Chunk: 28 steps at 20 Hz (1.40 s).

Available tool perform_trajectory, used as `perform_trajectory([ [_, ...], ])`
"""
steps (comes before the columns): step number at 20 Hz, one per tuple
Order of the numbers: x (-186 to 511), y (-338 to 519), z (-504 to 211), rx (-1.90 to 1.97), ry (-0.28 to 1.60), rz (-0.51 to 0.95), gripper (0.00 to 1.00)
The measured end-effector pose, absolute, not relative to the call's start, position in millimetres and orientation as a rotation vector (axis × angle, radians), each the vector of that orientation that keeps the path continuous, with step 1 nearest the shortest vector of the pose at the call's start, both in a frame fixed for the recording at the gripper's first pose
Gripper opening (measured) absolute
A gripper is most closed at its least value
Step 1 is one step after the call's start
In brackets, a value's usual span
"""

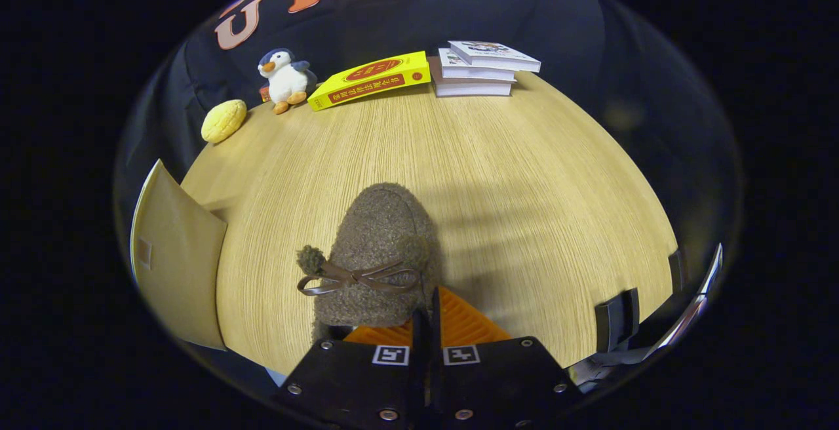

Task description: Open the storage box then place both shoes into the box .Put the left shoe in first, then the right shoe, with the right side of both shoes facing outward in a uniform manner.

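Jaws point(426, 325) clamp the fuzzy brown shoe's point(380, 246) heel rim over the wooden table point(524, 174).

shoe point(380, 253): I see rough, nubbly fleece cloth, matt; its bow point(357, 279) looks like smooth, slightly shiny leather-like cord, with a fuzzy pompom.
claw point(426, 325): fingers pressed together on a thin edge at the shoe's near end; the body looks like matt plastic with bright metal screws.
table point(524, 174): I read it as fine-grained wood veneer, smooth, low sheen.
box flap point(177, 253): plain, matt cardboard, near left.
penguin point(286, 79): soft plush cloth.
yellow book point(370, 79): glossy paper cover.
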<state>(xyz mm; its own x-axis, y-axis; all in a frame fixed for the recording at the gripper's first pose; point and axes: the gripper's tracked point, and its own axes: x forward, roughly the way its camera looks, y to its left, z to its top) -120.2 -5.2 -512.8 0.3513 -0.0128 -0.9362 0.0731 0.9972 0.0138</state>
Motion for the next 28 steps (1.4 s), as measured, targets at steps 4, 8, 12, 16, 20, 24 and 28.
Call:
perform_trajectory([
  [4, -114, 14, -478, 0.082, 1.189, -0.051, 0.04],
  [8, -104, 43, -439, 0.086, 1.164, -0.018, 0.04],
  [12, -97, 80, -401, 0.086, 1.144, 0.017, 0.04],
  [16, -88, 126, -369, 0.1, 1.118, 0.062, 0.04],
  [20, -89, 173, -354, 0.088, 1.129, 0.113, 0.04],
  [24, -86, 220, -336, 0.108, 1.12, 0.144, 0.04],
  [28, -80, 259, -319, 0.117, 1.113, 0.175, 0.04],
])
